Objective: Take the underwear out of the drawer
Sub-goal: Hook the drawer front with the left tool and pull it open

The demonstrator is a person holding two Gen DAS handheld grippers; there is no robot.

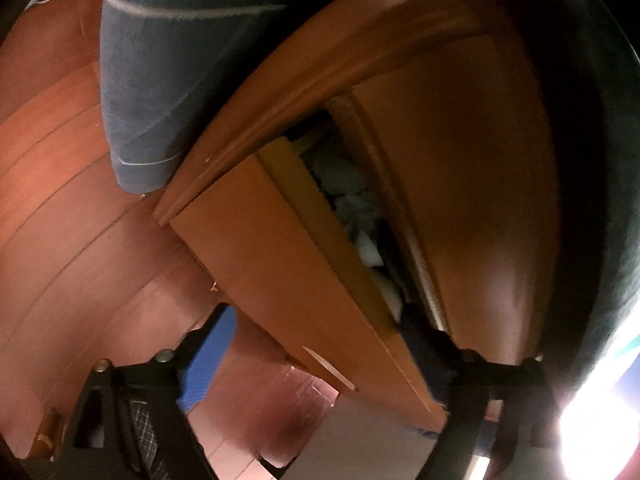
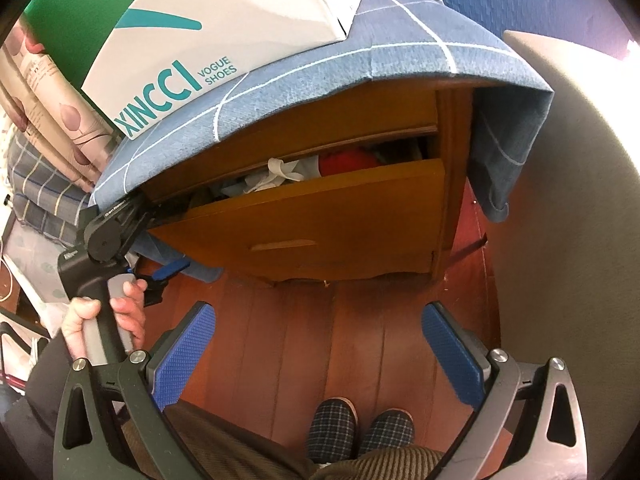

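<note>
The drawer of the wooden cabinet is standing partly pulled out, with the underwear lying crumpled inside beside a red garment. The left tongs are straddling the drawer front at its left corner, spread wide. The right tongs are hanging open above the wooden floor, well short of the drawer.

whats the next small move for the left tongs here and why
Probably keep drawing the drawer front outward. The left tongs are at its left edge, and the drawer is only partly open: the gap shows just a strip of clothes. The right tongs hang open over the floor, well back, and would likely need a wider opening to reach in.
</note>
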